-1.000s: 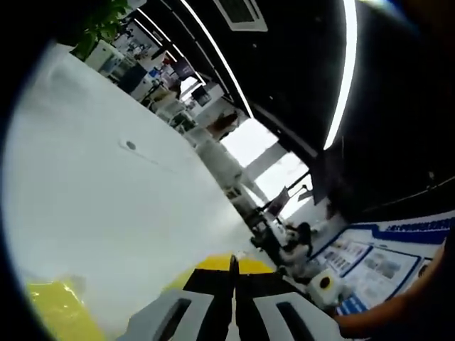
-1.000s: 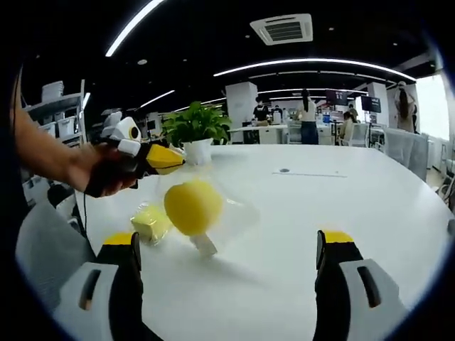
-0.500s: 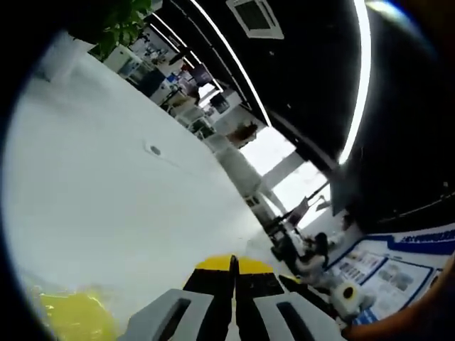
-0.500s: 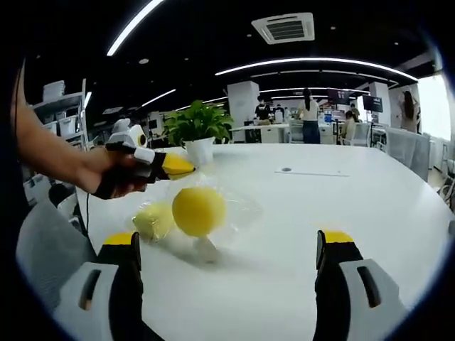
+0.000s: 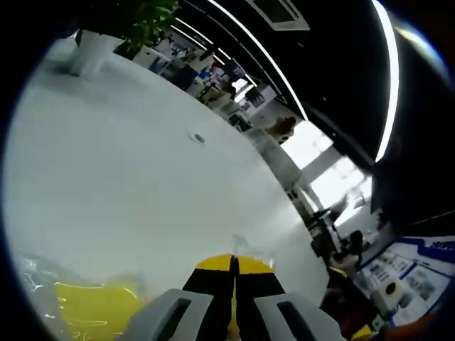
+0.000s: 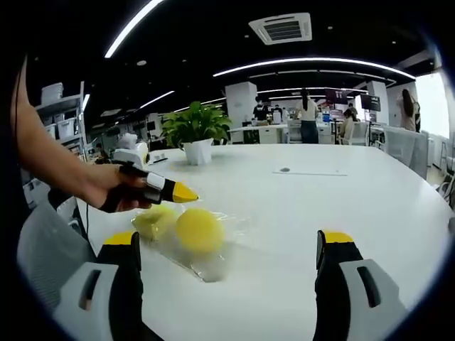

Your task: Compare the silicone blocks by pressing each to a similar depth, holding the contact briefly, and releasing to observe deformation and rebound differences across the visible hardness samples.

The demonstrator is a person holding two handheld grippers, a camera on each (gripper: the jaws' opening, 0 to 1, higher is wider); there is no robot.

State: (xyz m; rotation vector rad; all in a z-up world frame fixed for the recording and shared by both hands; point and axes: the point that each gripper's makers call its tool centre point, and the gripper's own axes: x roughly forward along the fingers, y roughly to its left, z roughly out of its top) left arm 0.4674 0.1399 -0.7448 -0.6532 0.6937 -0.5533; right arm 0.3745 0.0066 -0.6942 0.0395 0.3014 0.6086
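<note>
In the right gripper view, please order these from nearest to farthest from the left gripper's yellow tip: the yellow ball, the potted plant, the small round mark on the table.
1. Yellow ball, in the clear bag just below the left gripper.
2. Potted plant, behind the tip, toward the table's far edge.
3. Small round mark, far off to the right on the white table.

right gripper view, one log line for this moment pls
left gripper: shut, tip above yellow pieces | yellow pieces: in clear bag on white table | right gripper: open, holding nothing
</note>
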